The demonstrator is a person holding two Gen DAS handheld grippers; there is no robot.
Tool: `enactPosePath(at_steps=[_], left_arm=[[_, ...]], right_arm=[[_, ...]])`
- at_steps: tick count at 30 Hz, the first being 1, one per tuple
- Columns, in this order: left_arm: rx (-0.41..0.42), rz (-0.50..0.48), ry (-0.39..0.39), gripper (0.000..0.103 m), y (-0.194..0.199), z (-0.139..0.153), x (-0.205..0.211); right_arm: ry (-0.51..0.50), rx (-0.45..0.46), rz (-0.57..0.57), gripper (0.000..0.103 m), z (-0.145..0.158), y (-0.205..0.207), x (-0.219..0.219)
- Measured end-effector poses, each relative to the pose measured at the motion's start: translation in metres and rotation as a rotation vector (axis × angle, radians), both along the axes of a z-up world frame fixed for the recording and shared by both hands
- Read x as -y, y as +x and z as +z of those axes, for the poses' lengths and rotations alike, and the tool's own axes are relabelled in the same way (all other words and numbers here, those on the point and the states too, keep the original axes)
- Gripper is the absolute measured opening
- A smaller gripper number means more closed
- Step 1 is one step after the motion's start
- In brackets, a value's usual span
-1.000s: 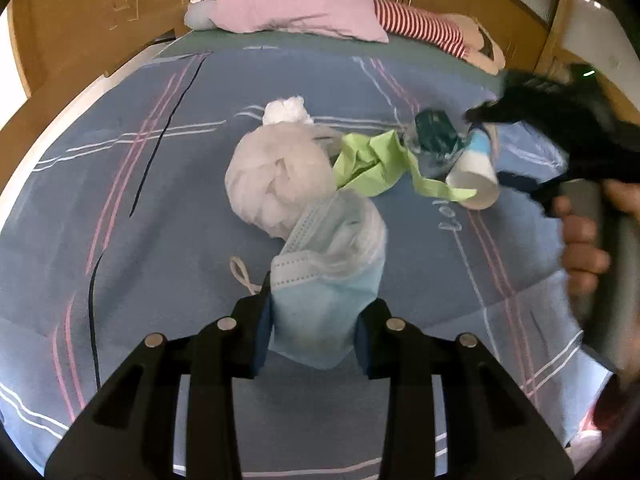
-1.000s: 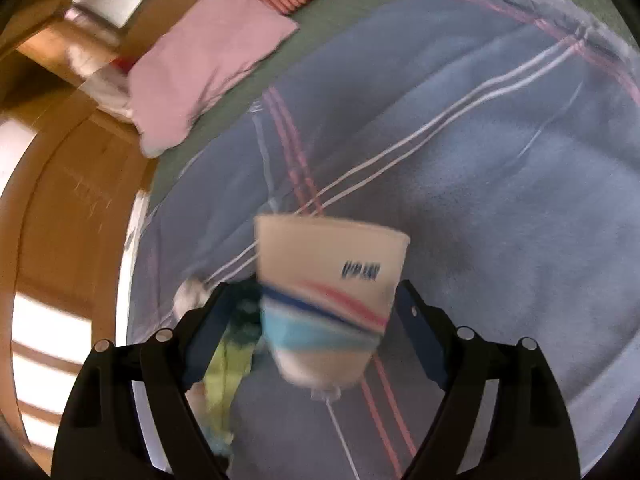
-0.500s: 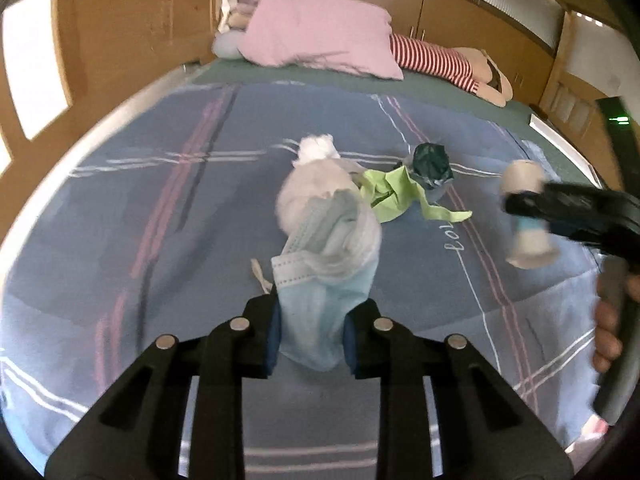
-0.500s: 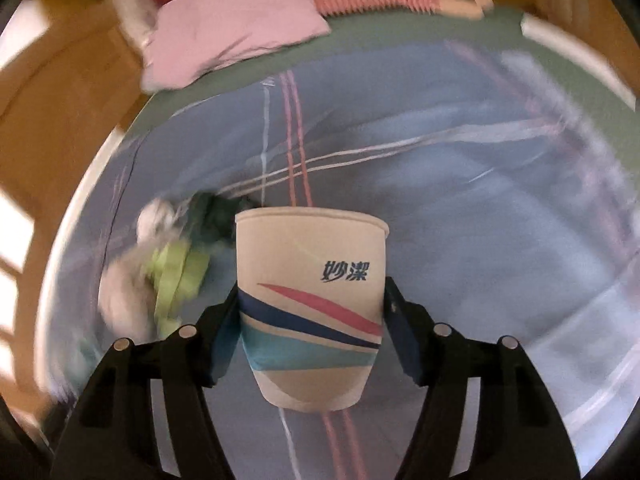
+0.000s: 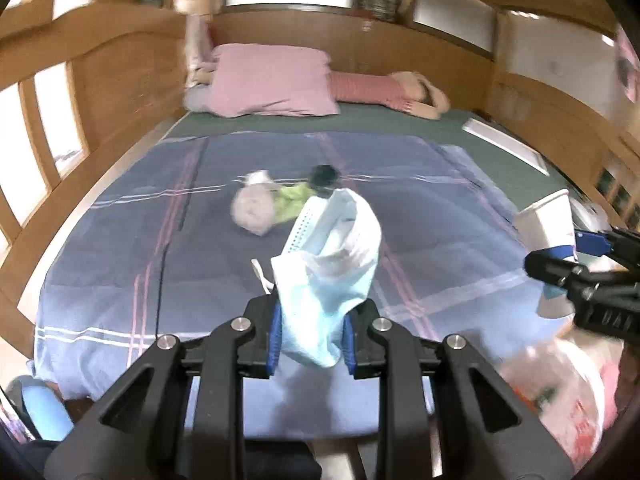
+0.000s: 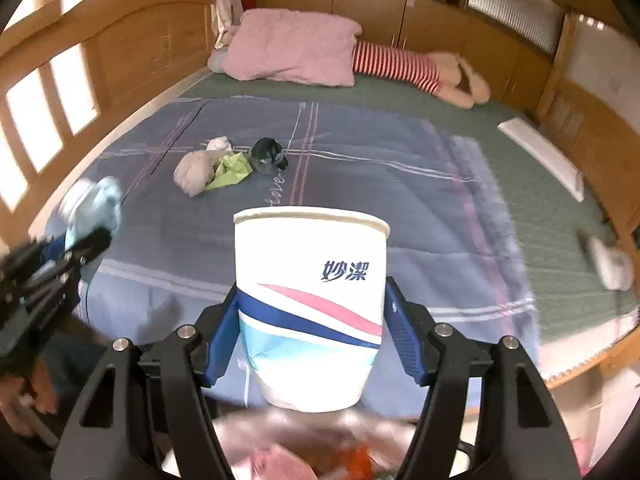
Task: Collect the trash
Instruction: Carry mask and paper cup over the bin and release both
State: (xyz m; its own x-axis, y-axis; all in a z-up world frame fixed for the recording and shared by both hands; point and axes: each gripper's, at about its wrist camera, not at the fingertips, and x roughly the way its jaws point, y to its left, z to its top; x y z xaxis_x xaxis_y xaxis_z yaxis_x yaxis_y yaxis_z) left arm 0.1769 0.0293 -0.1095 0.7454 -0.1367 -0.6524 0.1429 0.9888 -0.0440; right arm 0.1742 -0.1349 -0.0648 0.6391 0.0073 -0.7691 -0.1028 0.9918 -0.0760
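Carrying two pieces off: left gripper [image 5: 310,338] pinches a blue face mask [image 5: 326,276], right gripper [image 6: 310,340] clamps an upright paper cup [image 6: 310,308]. Farther on the bed [image 6: 400,216], white wads [image 6: 196,170], green paper [image 6: 232,170], a dark wrapper [image 6: 268,154] remain uncollected.

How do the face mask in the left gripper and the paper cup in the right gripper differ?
The face mask is soft, crumpled, plain pale blue; the paper cup is rigid, white, with printed stripes. The mask flops between nearly closed jaws; the cup stands upright between wide ones. Both are gripped above the bed.
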Motion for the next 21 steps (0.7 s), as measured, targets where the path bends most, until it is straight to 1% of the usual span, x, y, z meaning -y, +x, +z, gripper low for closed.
enactPosePath(at_steps=[2,5,6,10,13,17,21], left_arm=[[0.002,-0.040,0.011,0.025,-0.020,0.006,0.011],[-0.007,-0.078,0.024,0.025,-0.046,0.011,0.023],[-0.009,-0.085,0.026,0.025,-0.051,0.011,0.026],[-0.024,-0.114,0.020,0.025,-0.071,0.015,0.037],[-0.011,-0.137,0.040,0.025,-0.086,0.019,0.049],[0.006,-0.165,0.053,0.025,-0.105,0.025,0.059],[0.010,-0.168,0.070,0.025,-0.117,0.029,0.066]], right_arm=[[-0.059,0.041,0.007,0.066,0.005,-0.036,-0.004],[-0.143,0.082,-0.022,0.066,0.005,-0.071,-0.005],[-0.147,0.086,-0.030,0.066,0.004,-0.077,-0.004],[-0.108,0.087,-0.082,0.067,0.006,-0.104,0.010],[-0.106,0.089,-0.091,0.067,0.009,-0.117,0.015],[-0.090,0.121,-0.091,0.067,0.016,-0.136,0.022],[-0.070,0.137,-0.090,0.067,0.020,-0.149,0.029]])
